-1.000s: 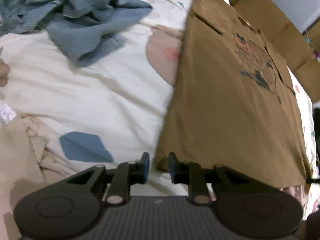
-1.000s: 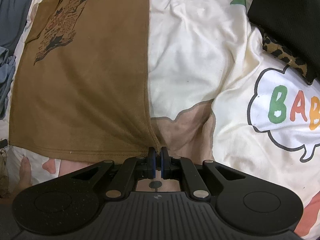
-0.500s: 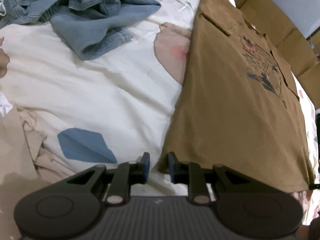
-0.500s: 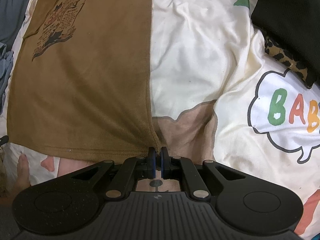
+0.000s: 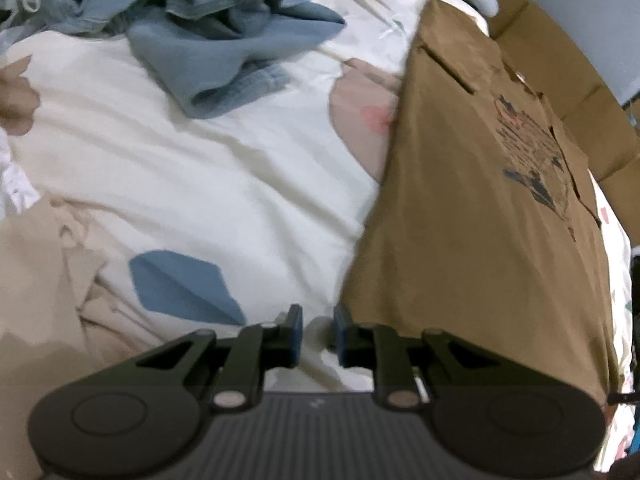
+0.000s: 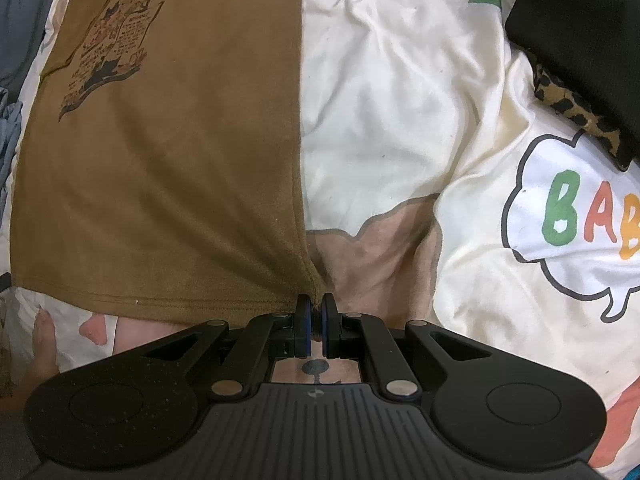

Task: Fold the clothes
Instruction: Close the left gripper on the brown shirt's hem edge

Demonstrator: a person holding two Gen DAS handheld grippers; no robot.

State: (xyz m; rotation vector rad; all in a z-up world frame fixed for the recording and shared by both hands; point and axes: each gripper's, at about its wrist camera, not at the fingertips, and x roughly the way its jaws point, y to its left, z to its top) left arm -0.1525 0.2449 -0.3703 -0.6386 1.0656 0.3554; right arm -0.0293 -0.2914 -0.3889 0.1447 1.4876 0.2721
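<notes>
A brown printed T-shirt (image 6: 160,180) lies flat on the bed, its sides folded in to a long strip. My right gripper (image 6: 315,312) is shut on the right corner of its bottom hem. In the left wrist view the same shirt (image 5: 480,200) runs away to the upper right. My left gripper (image 5: 317,330) sits at the hem's left corner with its jaws closing. Only bedsheet shows in the gap, and the shirt's corner lies against the right finger (image 5: 340,332).
A heap of blue clothes (image 5: 224,40) lies at the far left, a beige garment (image 5: 40,280) near left, cardboard boxes (image 5: 580,100) behind the shirt. A black garment (image 6: 580,20) over leopard-print fabric (image 6: 576,108) lies at the right. The printed bedsheet (image 6: 380,100) is beneath everything.
The left gripper's view has slid a little, so the hem corner went from the gap to the right finger. Its jaws have narrowed slightly. The right gripper has kept still.
</notes>
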